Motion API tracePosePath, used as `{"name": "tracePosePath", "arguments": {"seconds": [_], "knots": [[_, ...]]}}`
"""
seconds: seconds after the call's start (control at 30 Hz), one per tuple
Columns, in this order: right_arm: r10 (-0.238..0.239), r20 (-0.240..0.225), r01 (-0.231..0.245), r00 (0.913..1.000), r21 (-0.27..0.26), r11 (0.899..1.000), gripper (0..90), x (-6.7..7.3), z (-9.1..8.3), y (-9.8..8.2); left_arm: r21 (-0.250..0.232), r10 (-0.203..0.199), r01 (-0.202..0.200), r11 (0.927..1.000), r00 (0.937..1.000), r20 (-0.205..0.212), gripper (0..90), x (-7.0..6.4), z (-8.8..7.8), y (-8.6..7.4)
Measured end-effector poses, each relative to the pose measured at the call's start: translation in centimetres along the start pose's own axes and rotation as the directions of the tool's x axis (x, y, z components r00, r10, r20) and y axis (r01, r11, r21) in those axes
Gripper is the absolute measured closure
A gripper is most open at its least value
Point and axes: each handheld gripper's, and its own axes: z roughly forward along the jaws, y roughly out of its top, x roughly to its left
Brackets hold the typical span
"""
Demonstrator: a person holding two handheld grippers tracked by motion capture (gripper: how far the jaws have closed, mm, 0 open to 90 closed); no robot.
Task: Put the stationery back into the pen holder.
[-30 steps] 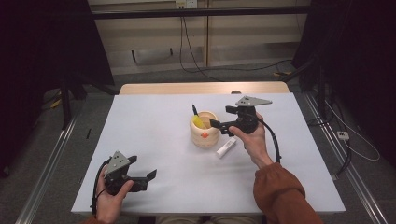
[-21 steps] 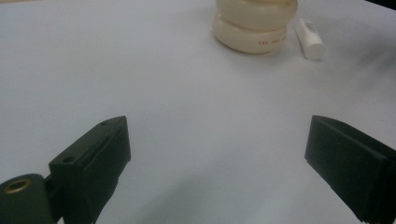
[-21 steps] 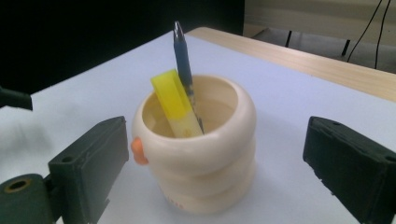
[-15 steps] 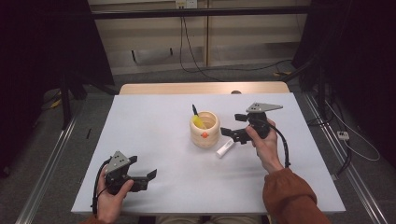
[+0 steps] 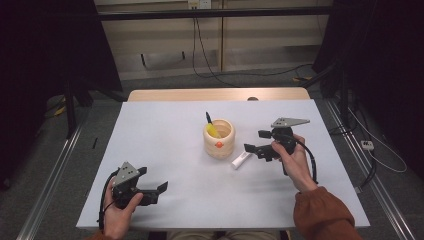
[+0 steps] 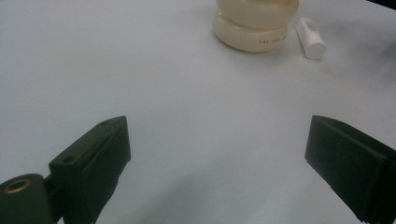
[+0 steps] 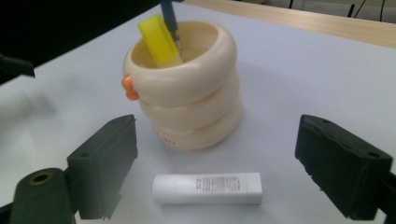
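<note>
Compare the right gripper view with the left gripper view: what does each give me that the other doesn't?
Right gripper view alone: the holder's open top with the yellow item and blue pen inside, the orange knob, and the white tube's printed side. Left gripper view alone: small red print low on the holder. Both share: the cream holder, the white tube lying beside it, the white table, and open jaws with nothing between them.
</note>
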Motion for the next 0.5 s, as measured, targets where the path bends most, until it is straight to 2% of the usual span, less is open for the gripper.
{"name": "tracePosePath", "arguments": {"seconds": [0.07,0.13,0.2,0.27,0.37,0.43,0.5], "knots": [[-0.045,0.012,0.044,0.9989,0.053,0.998,12.7,0.3,0.0,0.0,0.0,-0.003,0.003,1.0,1.0,0.0,6.8,0.0,0.0,0.0],[-0.075,0.003,0.075,0.9971,0.107,0.991,12.6,0.6,0.2,-0.2,0.005,0.001,-0.001,1.0,1.0,0.0,6.8,0.0,0.0,0.0],[-0.095,0.002,0.094,0.9955,0.127,0.987,10.8,0.7,0.2,-0.3,0.001,-0.003,0.003,1.0,1.0,0.001,6.8,0.0,0.0,0.0],[-0.128,0.02,0.123,0.9916,0.144,0.982,9.7,0.5,0.3,-0.4,0.001,-0.002,0.002,1.0,1.0,0.0,6.8,0.0,0.0,0.0],[-0.127,-0.017,0.128,0.9918,0.159,0.979,9.9,0.0,0.4,-0.5,0.007,0.004,-0.004,1.0,1.0,0.001,6.8,0.0,0.0,0.0],[-0.124,-0.017,0.125,0.9922,0.17,0.978,11.2,-0.3,0.7,-0.6,0.007,0.003,-0.003,1.0,1.0,0.0,6.8,0.1,0.0,0.0],[-0.119,-0.037,0.124,0.9921,0.178,0.976,8.1,-0.7,1.0,-0.7,0.007,0.003,-0.003,1.0,1.0,0.0,6.8,0.1,0.0,0.0]]}}
